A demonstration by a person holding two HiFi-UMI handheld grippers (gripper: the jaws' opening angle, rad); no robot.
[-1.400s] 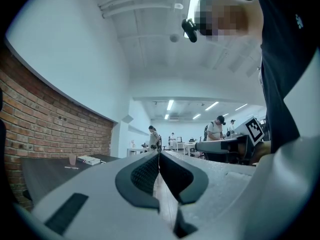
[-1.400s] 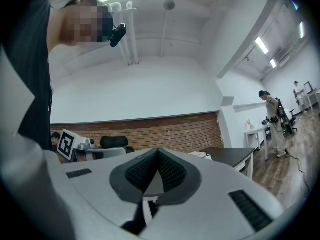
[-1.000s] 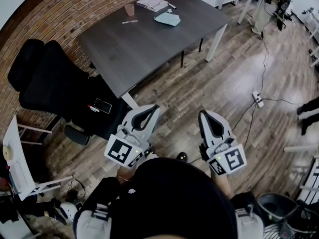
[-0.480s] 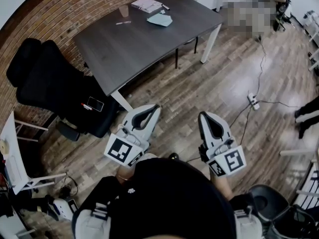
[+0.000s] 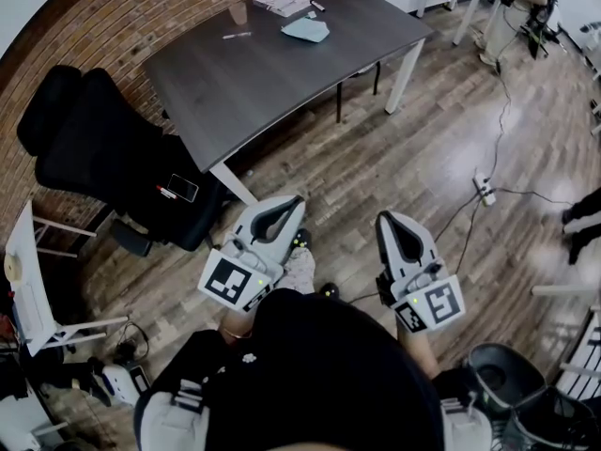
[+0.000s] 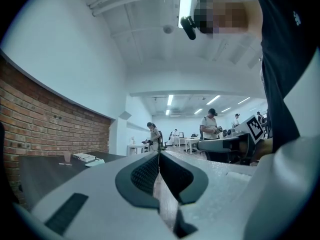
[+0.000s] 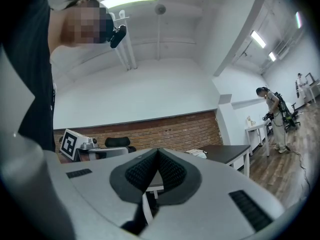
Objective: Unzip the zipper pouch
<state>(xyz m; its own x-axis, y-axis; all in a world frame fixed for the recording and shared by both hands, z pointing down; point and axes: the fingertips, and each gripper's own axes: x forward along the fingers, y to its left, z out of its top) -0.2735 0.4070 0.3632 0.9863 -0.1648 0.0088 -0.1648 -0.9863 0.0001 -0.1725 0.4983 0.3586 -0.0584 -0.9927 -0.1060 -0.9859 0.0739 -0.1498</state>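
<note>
The light teal zipper pouch [image 5: 306, 29] lies flat at the far side of the dark grey table [image 5: 254, 83]; in the left gripper view the pouch [image 6: 94, 162] is a small pale shape on the tabletop. My left gripper [image 5: 292, 202] and right gripper [image 5: 383, 217] are held side by side over the wooden floor, well short of the table. Both point toward the table. In the left gripper view the left gripper [image 6: 159, 153] has its jaws together with nothing between them. The right gripper [image 7: 158, 150] is likewise shut and empty.
On the table near the pouch are papers [image 5: 282, 1], a cup [image 5: 240, 14] and a pen [image 5: 237, 36]. A black office chair [image 5: 84, 148] carrying a phone [image 5: 183, 188] stands left of the table. A power strip [image 5: 485, 187] and cable lie on the floor at right.
The floor and chair have shifted a little in the head view, and a shoe now shows between the grippers. Both grippers keep their place in the picture and stay shut.
</note>
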